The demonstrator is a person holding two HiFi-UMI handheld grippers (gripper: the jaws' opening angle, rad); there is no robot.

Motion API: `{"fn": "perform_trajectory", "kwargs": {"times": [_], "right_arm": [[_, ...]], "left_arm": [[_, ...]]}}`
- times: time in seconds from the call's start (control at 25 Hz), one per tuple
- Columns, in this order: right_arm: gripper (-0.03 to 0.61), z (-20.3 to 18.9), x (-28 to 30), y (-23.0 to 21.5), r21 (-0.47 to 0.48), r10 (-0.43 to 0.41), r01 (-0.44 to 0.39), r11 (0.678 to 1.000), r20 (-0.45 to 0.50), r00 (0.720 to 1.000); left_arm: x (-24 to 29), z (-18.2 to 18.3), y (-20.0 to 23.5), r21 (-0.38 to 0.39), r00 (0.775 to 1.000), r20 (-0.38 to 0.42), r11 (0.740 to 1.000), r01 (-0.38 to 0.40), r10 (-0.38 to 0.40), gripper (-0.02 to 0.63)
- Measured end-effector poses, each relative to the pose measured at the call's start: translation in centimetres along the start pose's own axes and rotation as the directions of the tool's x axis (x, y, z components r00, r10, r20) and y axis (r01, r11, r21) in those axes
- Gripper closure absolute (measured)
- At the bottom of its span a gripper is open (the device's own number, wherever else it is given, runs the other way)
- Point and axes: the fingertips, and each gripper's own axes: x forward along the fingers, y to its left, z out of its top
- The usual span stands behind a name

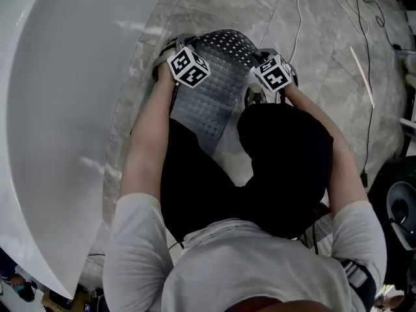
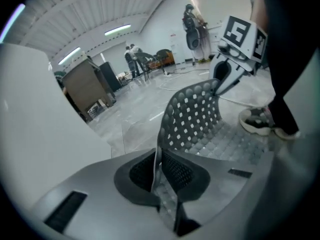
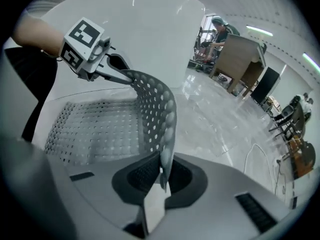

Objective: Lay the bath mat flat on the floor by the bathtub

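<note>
A grey perforated bath mat (image 1: 218,77) lies partly on the marble floor beside the white bathtub (image 1: 65,109), with its far end lifted and curled. My left gripper (image 1: 174,45) is shut on the mat's far left corner, and my right gripper (image 1: 268,56) is shut on the far right corner. In the left gripper view the mat (image 2: 200,119) runs out of my shut left gripper (image 2: 159,171) to the right gripper (image 2: 219,89). In the right gripper view my right gripper (image 3: 162,171) pinches the mat (image 3: 100,129), while the left gripper (image 3: 127,76) holds the other corner.
The tub wall (image 3: 150,39) rises close along the mat's left side. Cables (image 1: 364,57) trail over the floor at the right, beside a dark round object (image 1: 400,200). My shoe (image 2: 257,121) stands by the mat. People (image 2: 135,59) and a wooden crate (image 3: 240,64) are far off.
</note>
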Motion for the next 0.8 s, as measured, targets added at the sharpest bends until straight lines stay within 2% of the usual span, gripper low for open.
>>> {"fn": "perform_trajectory", "kwargs": {"times": [0.08,0.12,0.24,0.32,0.4,0.48,0.56,0.8], "right_arm": [[0.552,-0.5,0.2,-0.8,0.042,-0.063,0.062,0.997,0.024,0.998],[0.552,-0.6,0.4,-0.9,0.066,-0.095,0.092,0.994,0.037,0.995],[0.552,-0.5,1.0,0.0,0.092,-0.154,0.149,0.985,0.058,0.986],[0.552,-0.5,1.3,0.2,0.086,-0.154,0.149,0.985,0.059,0.986],[0.552,-0.7,1.6,0.0,0.138,-0.139,0.129,0.982,0.066,0.988],[0.552,-1.0,1.9,0.0,0.183,-0.137,0.121,0.976,0.074,0.988],[0.552,-1.2,2.2,-0.3,0.178,-0.149,0.133,0.975,0.079,0.986],[0.552,-1.9,3.0,-0.5,0.188,-0.144,0.129,0.974,0.068,0.987]], "left_arm": [[0.7,-0.5,0.0,0.095,1.000,-0.016,0.996,0.001,0.001,0.583],[1.0,-0.7,0.3,0.106,1.000,-0.022,0.994,-0.002,0.004,0.583],[1.8,-1.2,0.7,0.043,0.999,-0.038,0.999,0.002,-0.001,0.583],[2.4,-0.9,0.9,0.053,0.999,-0.048,0.999,0.000,0.002,0.583],[2.9,-0.8,0.9,0.071,0.998,-0.065,0.997,0.006,-0.001,0.583],[3.2,-0.9,0.8,0.055,0.996,-0.087,0.998,0.015,-0.010,0.583],[3.5,-0.6,1.1,0.043,0.995,-0.099,0.999,0.009,-0.005,0.583],[3.1,-1.1,0.4,0.125,0.992,-0.128,0.992,0.009,0.007,0.583]]}}
